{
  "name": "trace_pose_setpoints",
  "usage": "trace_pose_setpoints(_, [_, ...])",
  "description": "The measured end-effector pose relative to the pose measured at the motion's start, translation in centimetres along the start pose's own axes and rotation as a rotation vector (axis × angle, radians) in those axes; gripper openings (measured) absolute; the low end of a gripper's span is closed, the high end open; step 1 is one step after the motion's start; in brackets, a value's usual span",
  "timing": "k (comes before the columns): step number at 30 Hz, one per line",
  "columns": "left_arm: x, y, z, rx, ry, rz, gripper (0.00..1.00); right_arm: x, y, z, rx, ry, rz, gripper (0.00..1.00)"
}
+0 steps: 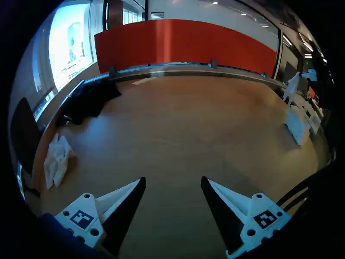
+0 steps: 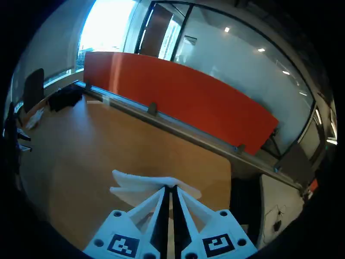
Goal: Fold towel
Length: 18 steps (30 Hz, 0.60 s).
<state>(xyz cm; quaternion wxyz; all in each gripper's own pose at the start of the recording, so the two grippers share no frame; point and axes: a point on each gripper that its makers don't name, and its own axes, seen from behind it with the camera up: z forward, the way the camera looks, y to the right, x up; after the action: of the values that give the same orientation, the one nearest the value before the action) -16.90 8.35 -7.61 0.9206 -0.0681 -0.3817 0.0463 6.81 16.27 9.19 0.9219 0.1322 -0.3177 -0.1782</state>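
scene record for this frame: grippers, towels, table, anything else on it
left gripper: open, nothing between the fingers, over the wooden table
right gripper: shut on white towel, cloth spreading to both sides of the tips
crumpled towel: white, at the table's left edge in the left gripper view
white cloth stack: far right in that view, looks folded
black bundle: far left corner, near the partition; cannot tell what it is
orange partition: runs along the table's far edge
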Motion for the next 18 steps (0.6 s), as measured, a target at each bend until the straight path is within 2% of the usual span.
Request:
trace_pose_setpoints(9, [0.2, 0.2, -0.1, -0.004, 0.001, 0.007, 0.95, -1.7, 0.9, -1.2, -0.016, -0.015, 0.024, 0.05])
trace_pose_setpoints(18, [0.2, 0.3, -0.3, -0.009, -0.003, 0.017, 0.95, -6.2, 1.3, -3.4, -0.033, -0.071, 0.04, 0.05])
